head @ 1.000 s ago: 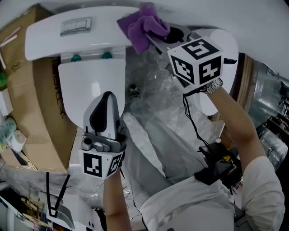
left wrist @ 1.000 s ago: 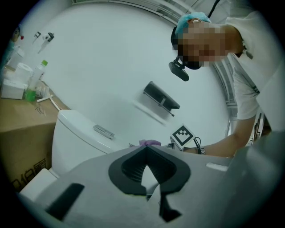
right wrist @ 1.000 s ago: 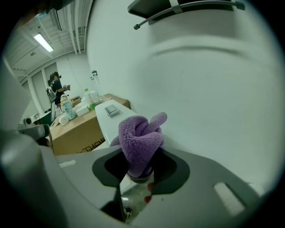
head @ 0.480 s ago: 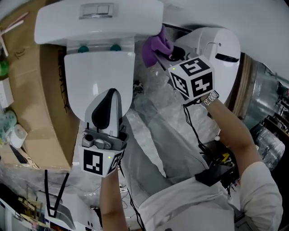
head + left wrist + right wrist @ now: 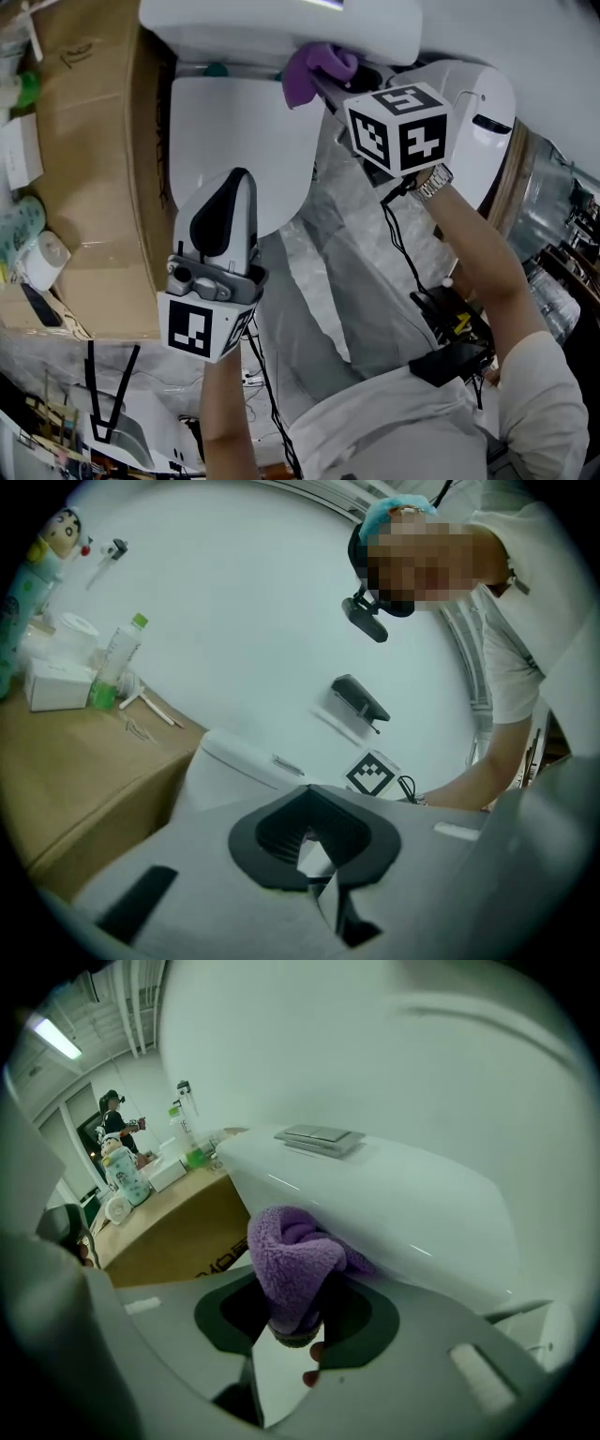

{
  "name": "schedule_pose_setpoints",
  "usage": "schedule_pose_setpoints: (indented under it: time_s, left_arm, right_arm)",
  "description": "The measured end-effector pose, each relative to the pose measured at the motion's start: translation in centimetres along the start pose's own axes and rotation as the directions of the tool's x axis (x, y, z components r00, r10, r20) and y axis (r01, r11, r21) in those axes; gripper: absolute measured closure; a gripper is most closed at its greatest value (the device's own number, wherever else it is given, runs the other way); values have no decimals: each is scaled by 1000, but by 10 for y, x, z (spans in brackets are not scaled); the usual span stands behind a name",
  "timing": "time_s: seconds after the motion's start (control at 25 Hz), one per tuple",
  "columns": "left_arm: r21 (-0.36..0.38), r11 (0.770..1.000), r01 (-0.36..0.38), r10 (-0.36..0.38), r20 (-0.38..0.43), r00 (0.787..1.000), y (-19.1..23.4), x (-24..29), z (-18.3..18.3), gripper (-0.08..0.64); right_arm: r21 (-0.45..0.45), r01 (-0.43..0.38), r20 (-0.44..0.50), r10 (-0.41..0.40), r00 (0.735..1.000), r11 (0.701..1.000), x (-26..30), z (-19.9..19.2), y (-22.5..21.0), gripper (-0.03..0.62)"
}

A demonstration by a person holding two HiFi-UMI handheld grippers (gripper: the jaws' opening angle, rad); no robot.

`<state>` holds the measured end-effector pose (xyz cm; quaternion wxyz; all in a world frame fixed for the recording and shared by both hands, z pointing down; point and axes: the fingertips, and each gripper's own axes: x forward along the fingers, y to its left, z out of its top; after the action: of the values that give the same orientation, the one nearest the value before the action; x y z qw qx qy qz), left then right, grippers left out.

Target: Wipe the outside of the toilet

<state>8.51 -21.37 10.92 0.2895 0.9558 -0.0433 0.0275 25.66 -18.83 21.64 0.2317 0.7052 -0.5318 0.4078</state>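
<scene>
- The right tongs [image 5: 298, 1340] are pinching a purple cloth [image 5: 292, 1258], a fluffy wad that bulges up out of the jaws
- Straight ahead of the right tongs, the cloth is pushed against the lower edge of the toilet tank [image 5: 394, 1208]
- The flush plate [image 5: 317, 1139] lies on the tank top, above and beyond the cloth
- In the head view the cloth sits at the corner where the tank meets the toilet lid [image 5: 239, 122], on the side nearest the right tongs
- The left tongs [image 5: 236, 183] are pressed together with nothing between them
- They hang over the front part of the lid, well apart from the right tongs; whether they touch the lid cannot be told
- The marker cube [image 5: 397, 128] on the right tongs faces the head camera, and a wristwatch [image 5: 434, 183] shows on the wrist just behind it
- A cardboard box [image 5: 94, 178] stands on the outer side of the left tongs, close against the toilet
- A green-capped bottle [image 5: 117, 656] stands on the box top, far to the left of the left tongs' jaws
- Crumpled plastic sheeting [image 5: 347, 234] lies below and between the two tongs
- A second white fixture [image 5: 483, 103] stands on the outer side of the right tongs
</scene>
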Motion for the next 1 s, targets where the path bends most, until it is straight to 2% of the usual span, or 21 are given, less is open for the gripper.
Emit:
schedule_pose_setpoints:
  time_s: [0.28,0.44,0.68,1.0]
  left_arm:
    - [-1,999,-46,46,22,999,52,-32,21,555]
    - [-7,998,-55,56,29,998,75,-41,30,555]
    - [-22,999,-33,34,48,998,89,-38,41,555]
    - [-21,999,-32,34,76,997,103,-47,51,554]
  right_arm:
    - [-18,-66,2,66,998,998,33,45,61,463]
    - [4,-101,10,101,995,995,48,67,93,463]
    - [23,-152,36,151,988,988,66,101,135,463]
    - [-13,-181,23,181,983,983,85,115,162,463]
